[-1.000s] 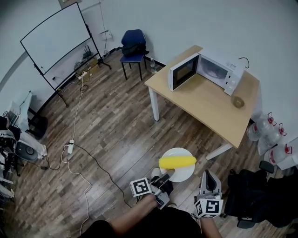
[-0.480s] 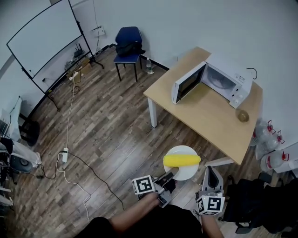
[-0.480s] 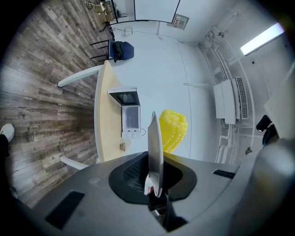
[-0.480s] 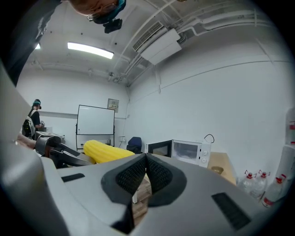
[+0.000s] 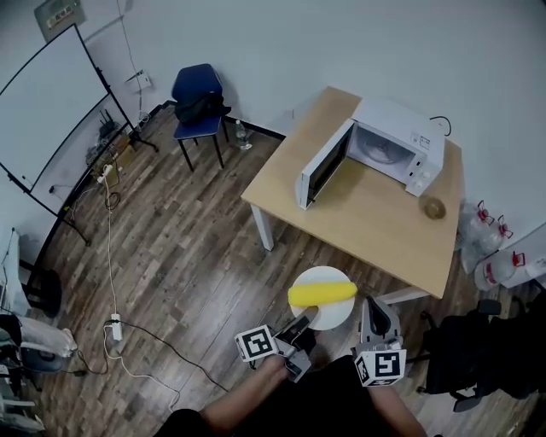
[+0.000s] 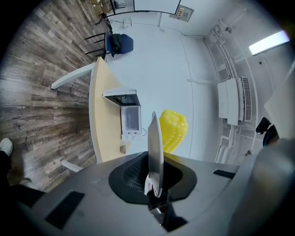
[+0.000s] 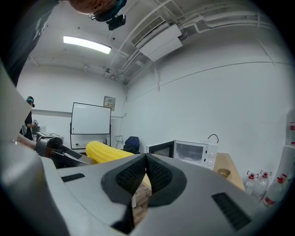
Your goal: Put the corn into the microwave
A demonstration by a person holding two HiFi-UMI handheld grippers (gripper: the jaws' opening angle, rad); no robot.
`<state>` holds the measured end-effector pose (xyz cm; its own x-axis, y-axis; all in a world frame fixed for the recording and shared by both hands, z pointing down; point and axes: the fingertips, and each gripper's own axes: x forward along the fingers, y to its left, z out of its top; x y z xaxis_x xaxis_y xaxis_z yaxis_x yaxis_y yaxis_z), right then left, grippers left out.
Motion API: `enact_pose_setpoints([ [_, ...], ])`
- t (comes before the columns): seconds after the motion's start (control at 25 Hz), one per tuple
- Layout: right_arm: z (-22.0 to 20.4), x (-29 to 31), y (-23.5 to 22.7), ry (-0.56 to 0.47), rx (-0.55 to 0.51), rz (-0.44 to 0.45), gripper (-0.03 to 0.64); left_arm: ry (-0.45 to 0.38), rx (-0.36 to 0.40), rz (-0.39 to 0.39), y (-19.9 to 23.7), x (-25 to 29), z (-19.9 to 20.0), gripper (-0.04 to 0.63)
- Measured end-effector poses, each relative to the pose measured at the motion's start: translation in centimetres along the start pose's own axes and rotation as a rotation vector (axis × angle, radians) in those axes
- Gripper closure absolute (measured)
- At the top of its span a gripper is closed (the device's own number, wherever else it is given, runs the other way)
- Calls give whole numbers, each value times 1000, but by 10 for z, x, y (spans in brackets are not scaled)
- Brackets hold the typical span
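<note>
Left fingers [image 6: 129, 179] clamp plate [image 5: 317, 275] rim | corn [image 5: 322, 294] on plate, beyond | right fingers [image 7: 130, 175] closed, empty

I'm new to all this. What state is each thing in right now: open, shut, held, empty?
microwave: door open, nothing seen inside
plate: held at its edge, not set down
corn: lying across the plate
left gripper: shut on the plate
right gripper: shut, empty

No writing could be read anywhere. The small sign [image 5: 58, 14] on the wall [image 5: 256, 51] and the microwave [image 5: 399, 121] panel were too small to tell.
</note>
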<state>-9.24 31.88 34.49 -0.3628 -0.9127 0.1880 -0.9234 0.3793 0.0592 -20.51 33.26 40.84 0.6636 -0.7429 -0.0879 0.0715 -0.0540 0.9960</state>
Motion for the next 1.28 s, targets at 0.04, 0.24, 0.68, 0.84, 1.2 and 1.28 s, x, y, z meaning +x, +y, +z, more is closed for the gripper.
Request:
enact_pose_setpoints([
  [0.04,0,3,1,1,-5,4,557,2,-7,-6,-1,3,4,569],
  [0.24,2,20,-9,-3,3,-11,557,19,6,-6,2,22,22,569],
  [0.68,-4,96,-80,-32,38,-16,557,10,18,16,14,108,63,569],
  [0.84,-2,137,-117,-27,41,-12,557,20,35,33,24,159,81,569],
  [1.2,-11,211,-211,41,64,-27,557,47,19,48,47,276,110,569],
  [1.28,-11,223,-229,47,70,-33,557,51,21,45,51,298,115,568],
])
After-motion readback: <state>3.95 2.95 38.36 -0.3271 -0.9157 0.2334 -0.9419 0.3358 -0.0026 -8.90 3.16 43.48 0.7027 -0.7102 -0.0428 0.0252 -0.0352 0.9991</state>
